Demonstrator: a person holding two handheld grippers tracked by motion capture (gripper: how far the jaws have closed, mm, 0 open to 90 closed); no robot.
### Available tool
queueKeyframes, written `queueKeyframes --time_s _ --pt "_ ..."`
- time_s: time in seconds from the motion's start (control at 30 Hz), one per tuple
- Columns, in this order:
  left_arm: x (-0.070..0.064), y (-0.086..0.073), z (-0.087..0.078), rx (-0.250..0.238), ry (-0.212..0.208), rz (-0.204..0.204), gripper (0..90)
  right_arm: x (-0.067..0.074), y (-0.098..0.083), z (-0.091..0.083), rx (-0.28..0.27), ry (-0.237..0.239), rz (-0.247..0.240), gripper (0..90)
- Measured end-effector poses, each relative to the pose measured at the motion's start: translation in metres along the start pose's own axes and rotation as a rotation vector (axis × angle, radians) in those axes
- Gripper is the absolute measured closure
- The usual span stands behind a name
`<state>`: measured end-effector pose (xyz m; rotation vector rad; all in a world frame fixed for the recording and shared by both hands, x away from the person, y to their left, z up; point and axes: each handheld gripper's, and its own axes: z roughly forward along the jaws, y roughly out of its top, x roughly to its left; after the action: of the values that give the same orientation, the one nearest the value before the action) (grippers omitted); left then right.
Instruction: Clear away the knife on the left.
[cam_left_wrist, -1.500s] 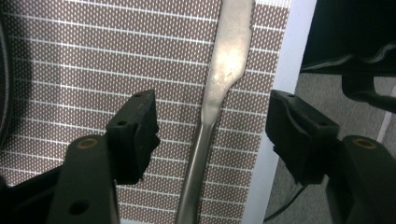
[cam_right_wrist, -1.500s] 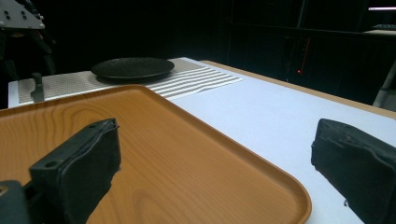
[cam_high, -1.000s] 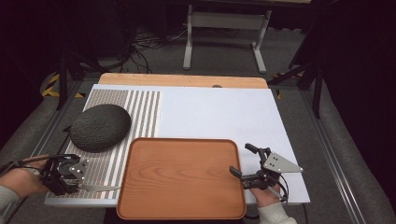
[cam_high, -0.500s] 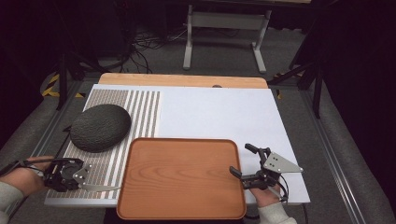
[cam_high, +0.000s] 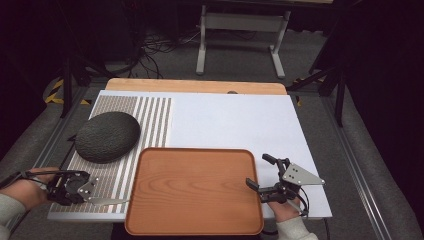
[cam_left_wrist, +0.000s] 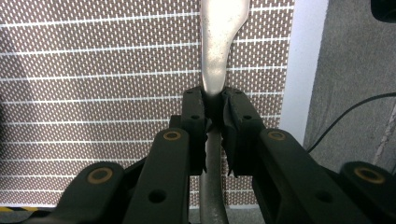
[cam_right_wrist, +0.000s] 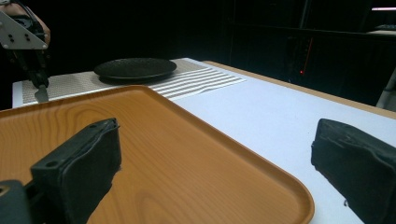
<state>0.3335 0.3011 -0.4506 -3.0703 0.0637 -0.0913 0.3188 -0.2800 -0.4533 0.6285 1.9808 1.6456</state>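
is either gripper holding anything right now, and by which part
The left gripper pinches a metal utensil at its narrow handle neck. The right gripper holds nothing, jaws wide apart.

1. The white table top (cam_high: 240, 125) is evenly and brightly lit from above; the surroundings fall into near black.
2. Shadows on the table are soft and faint.
3. The metal utensil (cam_left_wrist: 219, 46) shows mild glare.
4. Near black jaws look soft in both gripper views.
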Motion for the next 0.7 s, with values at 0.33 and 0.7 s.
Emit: queueKeyframes --time_s 0.33,0.7 --pt "-0.001 -0.006 -0.005 -0.012 0.002 -0.036 80.1 -0.001 0.0 -0.001 -0.004 -0.005 0.009 2.1" --pt "-0.003 -0.015 -0.02 -0.057 0.026 -0.082 80.1 -0.001 0.0 -0.001 -0.005 -0.004 0.011 2.1"
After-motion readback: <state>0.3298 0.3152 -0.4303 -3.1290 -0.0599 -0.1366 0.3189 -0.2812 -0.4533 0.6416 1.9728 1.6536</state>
